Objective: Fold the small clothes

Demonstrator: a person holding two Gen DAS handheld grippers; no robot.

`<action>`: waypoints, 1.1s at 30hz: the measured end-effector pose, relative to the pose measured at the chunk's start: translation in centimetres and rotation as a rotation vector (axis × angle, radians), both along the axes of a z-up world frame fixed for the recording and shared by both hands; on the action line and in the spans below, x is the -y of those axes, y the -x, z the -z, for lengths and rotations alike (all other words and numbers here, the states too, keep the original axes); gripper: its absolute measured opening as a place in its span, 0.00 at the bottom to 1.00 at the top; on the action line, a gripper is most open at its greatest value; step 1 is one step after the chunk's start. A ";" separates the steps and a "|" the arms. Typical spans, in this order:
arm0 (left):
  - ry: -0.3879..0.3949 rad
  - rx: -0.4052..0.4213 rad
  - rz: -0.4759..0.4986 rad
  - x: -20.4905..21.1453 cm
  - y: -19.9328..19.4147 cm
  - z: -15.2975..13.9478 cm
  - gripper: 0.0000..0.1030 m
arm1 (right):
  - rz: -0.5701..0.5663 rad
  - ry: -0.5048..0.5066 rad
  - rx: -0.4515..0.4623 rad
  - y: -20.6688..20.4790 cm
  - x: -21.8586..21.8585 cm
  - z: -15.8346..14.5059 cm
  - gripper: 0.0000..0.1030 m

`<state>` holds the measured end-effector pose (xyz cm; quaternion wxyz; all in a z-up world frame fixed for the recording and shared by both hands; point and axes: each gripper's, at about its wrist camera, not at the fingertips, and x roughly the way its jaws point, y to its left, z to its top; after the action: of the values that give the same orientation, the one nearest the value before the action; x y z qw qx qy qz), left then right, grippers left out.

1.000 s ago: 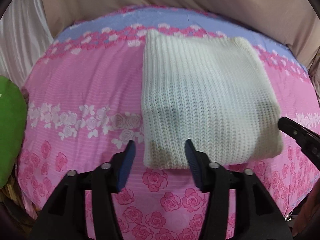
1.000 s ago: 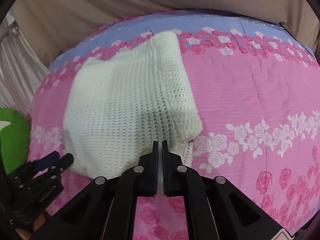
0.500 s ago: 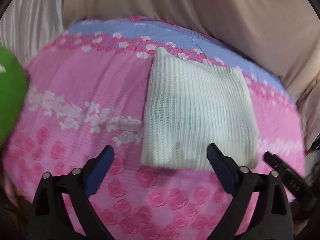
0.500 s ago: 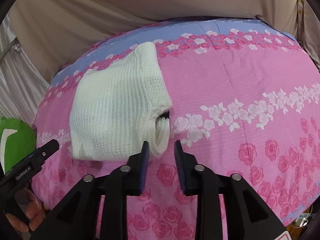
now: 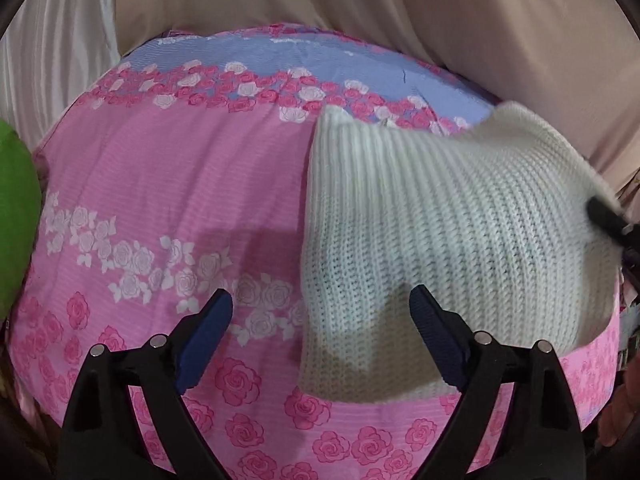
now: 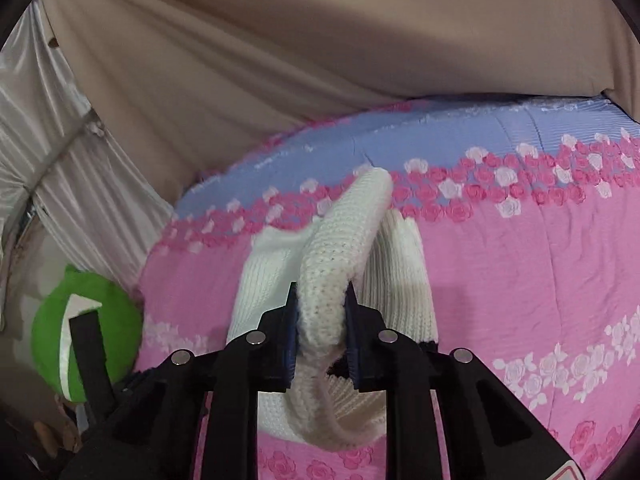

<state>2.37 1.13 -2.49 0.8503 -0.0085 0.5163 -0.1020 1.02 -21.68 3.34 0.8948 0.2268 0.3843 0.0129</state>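
A white knitted garment (image 5: 460, 220) lies folded on the pink rose-patterned bedspread (image 5: 180, 184). In the right wrist view my right gripper (image 6: 322, 292) has its jaws closing on the garment's (image 6: 340, 240) right edge. The pads press on a thick roll of knit, and that side is lifted off the bed. In the left wrist view a black fingertip (image 5: 604, 216) of it shows at the raised right side. My left gripper (image 5: 320, 298) hovers wide above the garment's near left edge. Its jaws are narrowing slightly and its pads touch nothing.
A green plush toy (image 6: 80, 320) sits off the bed's left side, also at the left rim (image 5: 16, 220) of the left wrist view. Beige curtain (image 6: 320, 60) hangs behind the bed, pale drapes at the far left. Bare bedspread (image 6: 520, 272) stretches right of the garment.
The right gripper opened beside the garment's right edge, then closed on it and lifted that side. The left gripper spread wide and shifted left, so the garment now sits further right in its view.
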 end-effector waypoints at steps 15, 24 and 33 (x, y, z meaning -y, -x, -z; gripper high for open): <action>-0.021 0.082 -0.057 -1.1 4.9 -0.6 0.86 | 0.246 0.093 -0.228 8.4 1.1 4.8 0.36; -0.060 0.114 -0.004 1.4 9.1 -0.7 0.87 | 0.196 0.275 -0.278 10.7 -4.3 6.2 0.43; -0.173 0.151 0.063 2.4 10.9 -0.8 0.80 | 0.213 0.284 -0.288 12.4 -5.3 5.8 0.45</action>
<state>-8.56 -1.28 -1.71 0.8806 0.0889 0.4577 -0.0843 -11.36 -16.41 -2.42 0.8501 0.1372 0.4798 -0.1682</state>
